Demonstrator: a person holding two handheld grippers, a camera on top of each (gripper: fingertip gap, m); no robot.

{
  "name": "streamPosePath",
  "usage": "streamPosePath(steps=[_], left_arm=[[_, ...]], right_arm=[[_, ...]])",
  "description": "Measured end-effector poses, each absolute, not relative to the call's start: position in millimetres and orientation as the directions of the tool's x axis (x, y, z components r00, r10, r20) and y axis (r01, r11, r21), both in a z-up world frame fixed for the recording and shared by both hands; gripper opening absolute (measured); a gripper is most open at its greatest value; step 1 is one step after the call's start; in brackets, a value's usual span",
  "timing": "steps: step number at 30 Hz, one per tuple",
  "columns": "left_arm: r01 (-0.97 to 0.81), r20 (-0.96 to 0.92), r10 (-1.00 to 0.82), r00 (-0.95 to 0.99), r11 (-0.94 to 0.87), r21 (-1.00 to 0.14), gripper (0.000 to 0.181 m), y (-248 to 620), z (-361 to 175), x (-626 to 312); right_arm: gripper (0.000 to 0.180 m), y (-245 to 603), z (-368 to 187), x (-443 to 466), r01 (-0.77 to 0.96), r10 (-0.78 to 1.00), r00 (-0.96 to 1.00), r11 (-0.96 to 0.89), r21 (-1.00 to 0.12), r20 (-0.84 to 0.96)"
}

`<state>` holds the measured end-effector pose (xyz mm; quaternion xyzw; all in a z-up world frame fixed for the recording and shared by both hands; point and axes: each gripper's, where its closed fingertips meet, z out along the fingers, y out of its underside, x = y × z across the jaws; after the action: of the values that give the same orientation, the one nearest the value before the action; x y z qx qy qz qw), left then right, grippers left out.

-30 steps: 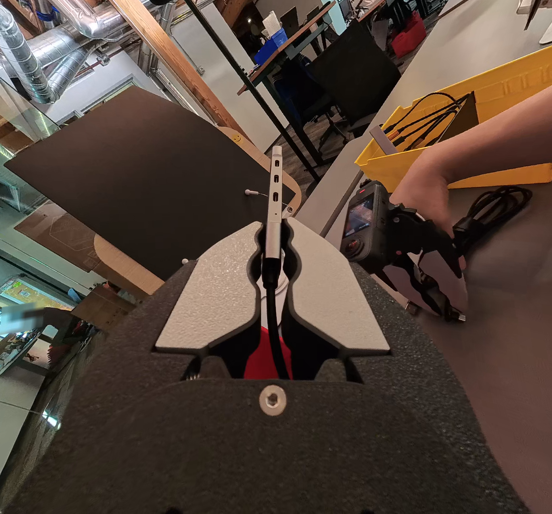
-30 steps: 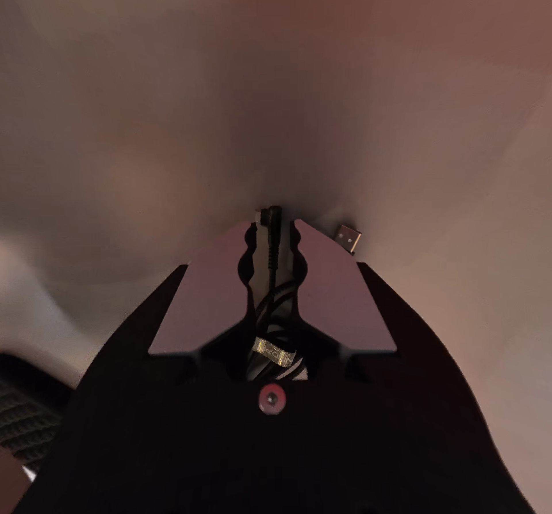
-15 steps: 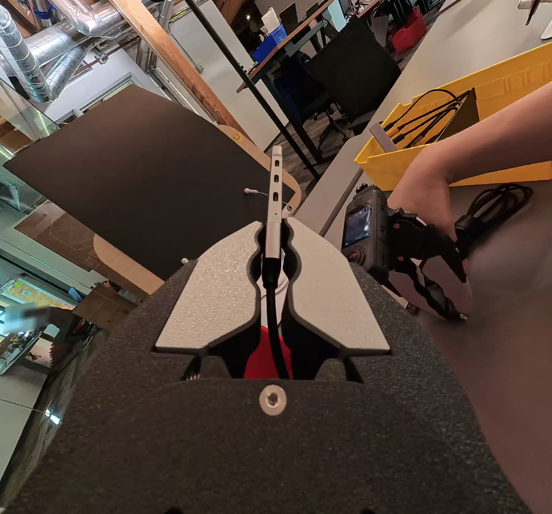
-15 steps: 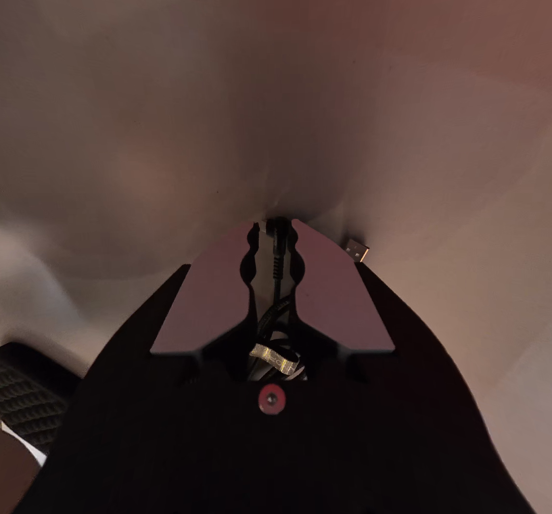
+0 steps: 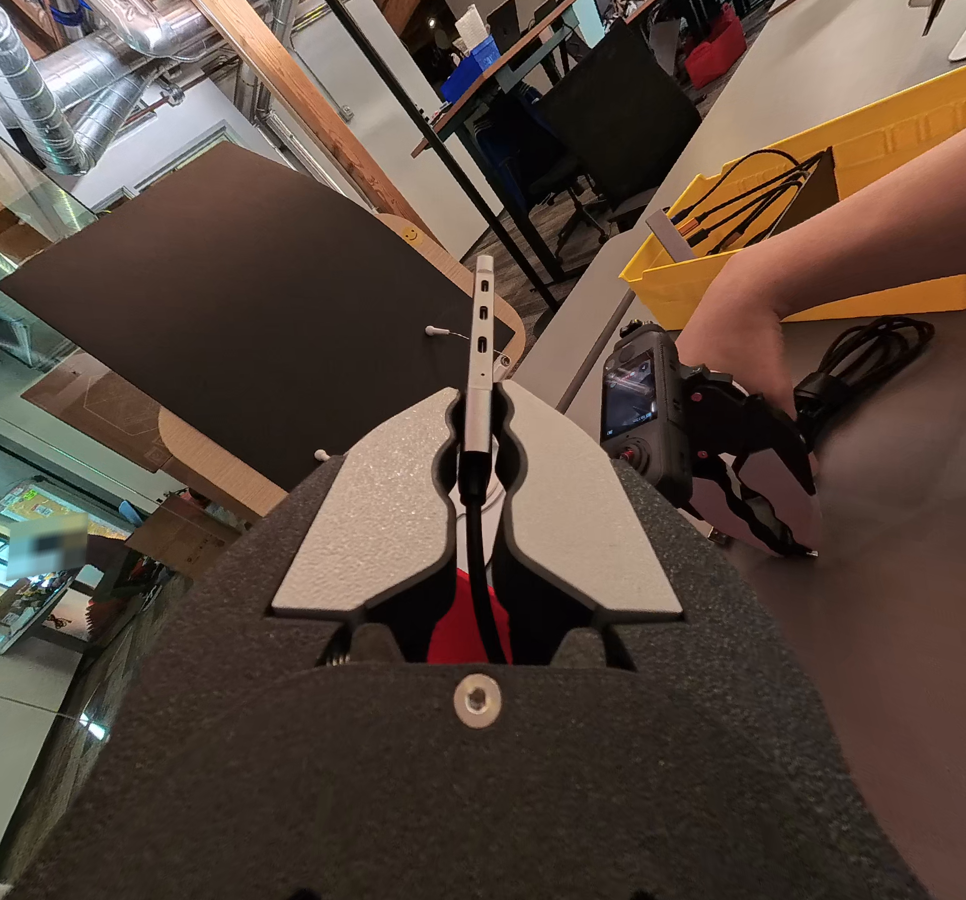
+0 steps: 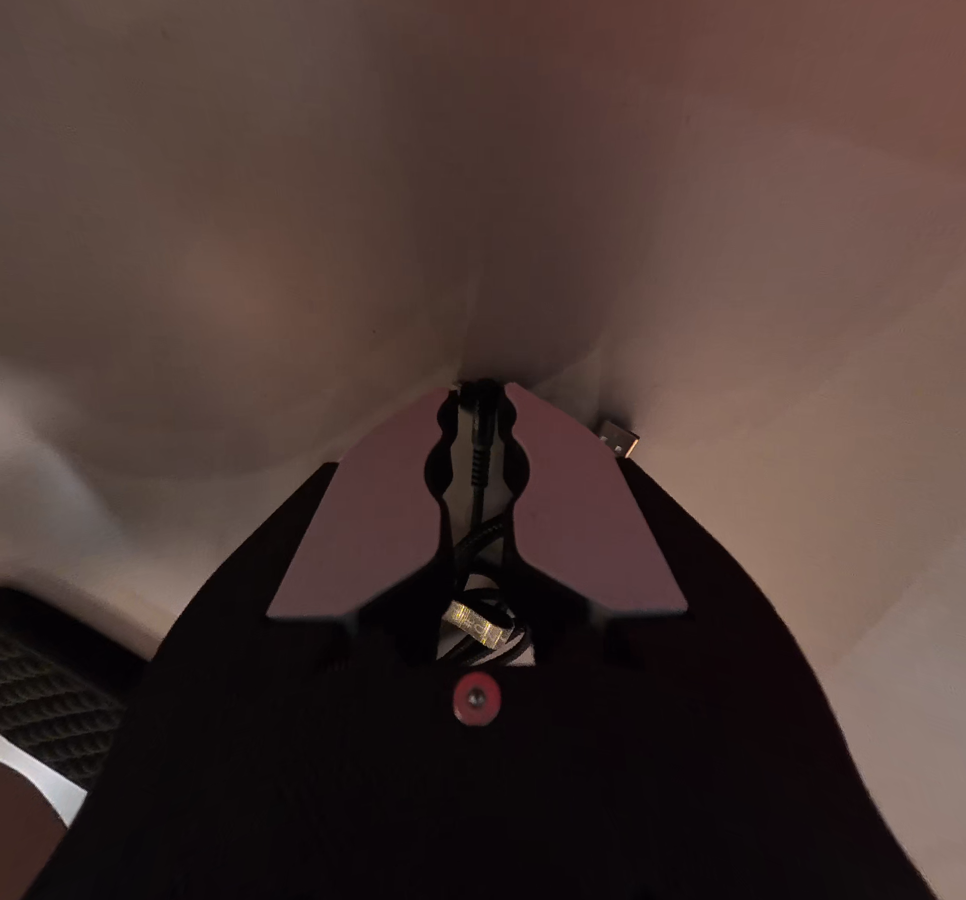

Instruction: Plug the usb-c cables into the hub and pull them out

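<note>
Change: since a second ago the right gripper [image 6: 482, 387] has closed in on the black cable plug [image 6: 478, 422], which now sits straight between its fingers; the metal plug [image 6: 619, 438] beside it has slid further to the right.
Hub: the silver hub [image 5: 481, 339] stands upright in the air, with its row of ports facing the camera and nothing plugged in them.
Left gripper: the left gripper [image 5: 480, 394] is clamped on the lower end of the hub, and the hub's own black cord [image 5: 483, 571] runs down between the fingers.
Right gripper: pressed tip-down to the grey table [image 5: 888, 639], the fingers are closed tight around the cable plug.
Around: a hand [image 5: 737, 331] holds the right gripper; a coiled black cable [image 5: 867, 357] lies just behind it, and a yellow bin [image 5: 784, 294] with more cables stands further back.
In the way: the table fills the right wrist view, dark and blurred.
</note>
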<state>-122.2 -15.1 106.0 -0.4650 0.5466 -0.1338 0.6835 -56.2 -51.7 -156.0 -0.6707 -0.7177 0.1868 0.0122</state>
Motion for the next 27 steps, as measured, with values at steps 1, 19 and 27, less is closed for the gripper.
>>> streamPosePath(steps=[1, 19, 27], left_arm=[[-0.326, -0.623, -0.691, 0.366, 0.532, -0.781, 0.009, -15, 106, -122], [-0.367, -0.638, -0.678, 0.366, 0.525, -0.768, 0.009, -10, 100, -117], [-0.461, -0.656, -0.672, 0.345, 0.487, -0.742, 0.009, -1, 82, -102]], right_arm=[[0.015, -52, -156, -56, 0.960, 0.967, -0.093, 0.024, -0.280, -0.237], [0.012, -32, -72, -63, 0.686, 0.969, 0.157, 0.032, -0.727, 0.192], [0.012, -27, 29, -39, 0.540, 0.681, 0.445, 0.313, -0.781, 0.581]])
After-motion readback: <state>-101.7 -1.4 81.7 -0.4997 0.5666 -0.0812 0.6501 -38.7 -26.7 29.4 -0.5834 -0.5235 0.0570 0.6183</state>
